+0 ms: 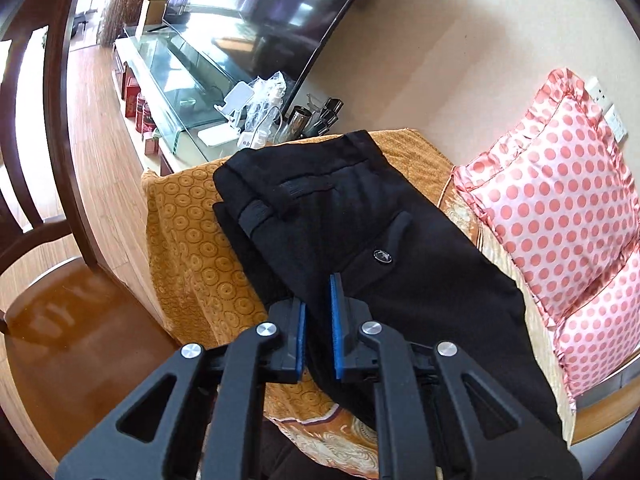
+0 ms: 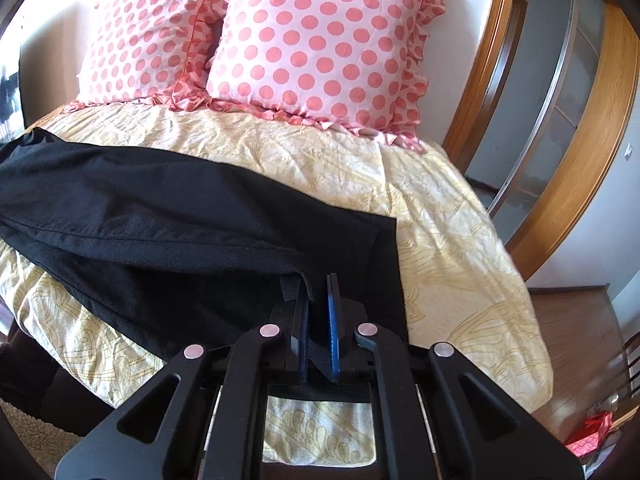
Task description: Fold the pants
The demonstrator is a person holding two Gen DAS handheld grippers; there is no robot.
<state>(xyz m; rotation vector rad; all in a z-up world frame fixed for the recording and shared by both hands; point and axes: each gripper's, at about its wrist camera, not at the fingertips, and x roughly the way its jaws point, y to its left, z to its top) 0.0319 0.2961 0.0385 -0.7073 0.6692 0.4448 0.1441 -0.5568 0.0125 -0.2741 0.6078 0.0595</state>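
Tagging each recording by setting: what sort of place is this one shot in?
Most likely a home living room. A big television stands on a glass media stand, and polka-dot cushions lean at the back of a cloth-covered seat where the black pants lie.

This is a home, a lived-in sitting room. A large flat television (image 1: 276, 4) stands on a glass-topped stand (image 1: 168, 80) cluttered with chargers and small containers. 2 frilled pink cushions (image 2: 316, 44) with polka dots lean against the wall on a sofa under a patterned yellow cover (image 2: 440, 240). Wood-plank flooring (image 1: 100, 120), a dark wooden chair (image 1: 60, 300) and a wood-framed sliding door (image 2: 560, 120) complete the domestic setting.
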